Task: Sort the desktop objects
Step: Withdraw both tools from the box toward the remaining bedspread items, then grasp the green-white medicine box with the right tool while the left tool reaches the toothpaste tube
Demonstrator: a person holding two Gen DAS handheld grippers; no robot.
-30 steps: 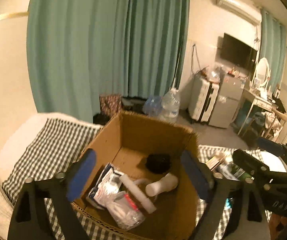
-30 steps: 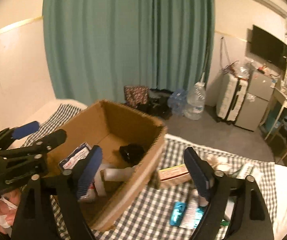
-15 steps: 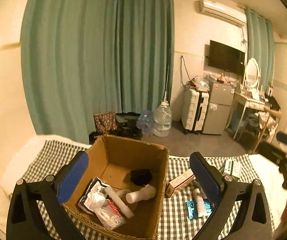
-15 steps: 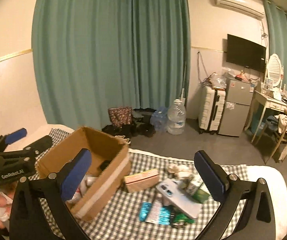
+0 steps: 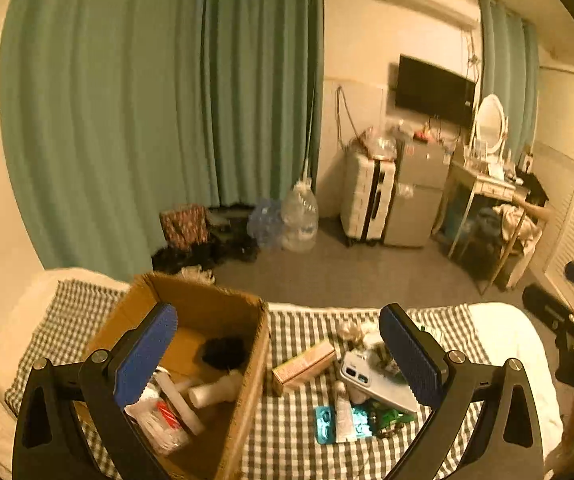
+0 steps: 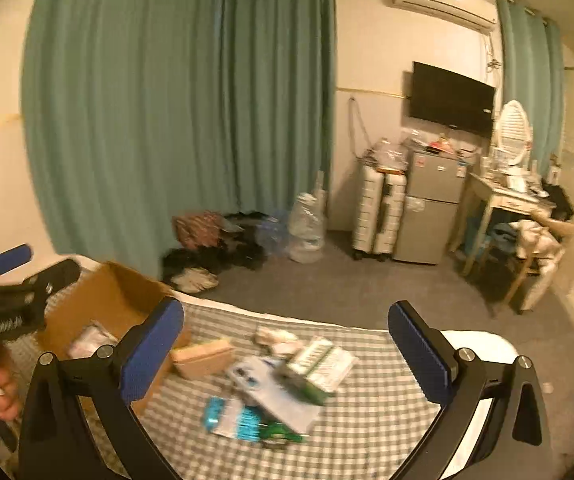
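Observation:
An open cardboard box stands on the checked cloth at the left, holding a black item, white tubes and packets. Loose items lie right of it: a tan carton, a white phone, a green-and-white box, teal packets. My left gripper is open and empty above the box's right wall. My right gripper is open and empty above the pile.
Beyond the cloth's far edge is grey floor with shoes and bags, water jugs, a white suitcase, a small fridge and a desk with a mirror. Green curtains hang behind.
Both grippers have pulled back and up from the box and shifted right. The box now looks smaller and further left. Both stay open and empty.

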